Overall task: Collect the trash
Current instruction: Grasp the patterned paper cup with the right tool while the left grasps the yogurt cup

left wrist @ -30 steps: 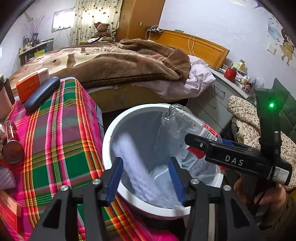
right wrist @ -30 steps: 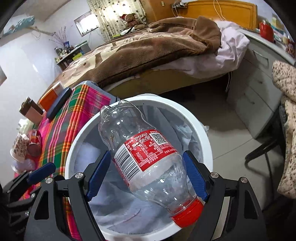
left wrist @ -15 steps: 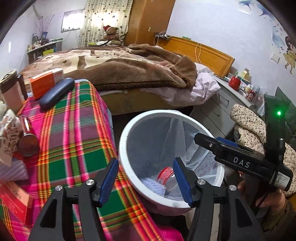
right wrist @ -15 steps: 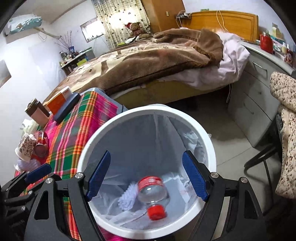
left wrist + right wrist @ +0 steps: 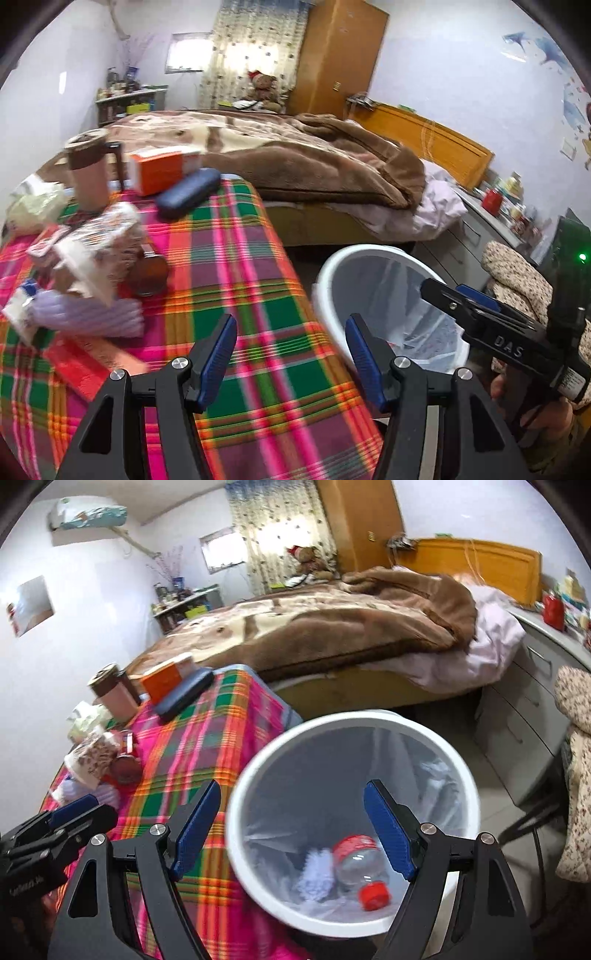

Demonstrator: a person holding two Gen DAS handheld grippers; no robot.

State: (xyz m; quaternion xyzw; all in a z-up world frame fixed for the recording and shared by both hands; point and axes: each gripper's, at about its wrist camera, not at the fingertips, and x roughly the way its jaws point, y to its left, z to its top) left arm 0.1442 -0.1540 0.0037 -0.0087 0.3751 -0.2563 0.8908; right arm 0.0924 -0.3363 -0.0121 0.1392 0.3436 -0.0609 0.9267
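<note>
The bottle (image 5: pixel 360 867), held over the bin (image 5: pixel 258 775) by the right gripper (image 5: pixel 291 830) a second ago, is now seen lying at the bottom beside a white wad. Both grippers are spread wide and empty. The left gripper (image 5: pixel 291 360) has been swung towards the table (image 5: pixel 240 295), where blurred wrappers (image 5: pixel 96 251), possibly trash, are left for collection.

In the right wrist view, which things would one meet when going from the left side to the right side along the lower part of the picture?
Black left gripper → plaid pink-and-green tablecloth → round white trash bin with the clear red-capped plastic bottle inside → grey drawer cabinet → floral quilted cloth.
</note>
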